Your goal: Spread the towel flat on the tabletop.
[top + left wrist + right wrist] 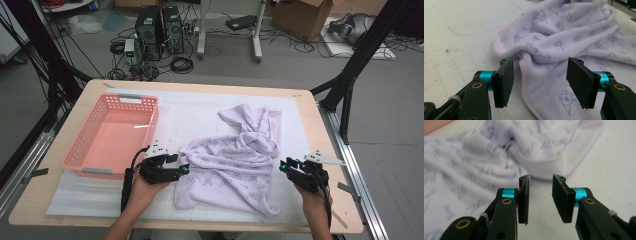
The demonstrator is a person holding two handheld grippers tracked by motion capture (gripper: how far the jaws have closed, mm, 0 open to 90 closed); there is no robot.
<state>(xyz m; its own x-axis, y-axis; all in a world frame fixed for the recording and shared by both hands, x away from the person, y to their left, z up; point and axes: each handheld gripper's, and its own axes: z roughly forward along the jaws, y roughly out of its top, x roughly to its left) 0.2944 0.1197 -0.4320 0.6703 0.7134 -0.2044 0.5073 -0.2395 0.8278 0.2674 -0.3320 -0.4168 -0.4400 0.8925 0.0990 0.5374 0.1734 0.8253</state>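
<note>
We are holding our left gripper (186, 169) wide open, touching the left edge of the purple towel (235, 165) lying on the table. Our right gripper (283, 165), partly open and empty, is waiting just beside its right edge.

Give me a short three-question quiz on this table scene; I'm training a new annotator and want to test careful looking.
1. True or false: the pink basket has the towel inside it.
2. Which gripper stands at the towel's near-left edge: A) left gripper B) right gripper?
3. Fill in: neither gripper's jaws press on the ____.

Key:
1. False. The basket holds nothing; the towel lies crumpled on the white mat beside it.
2. A. Its open jaws frame the towel's hem; the right gripper sits off the far side.
3. Towel.
</note>
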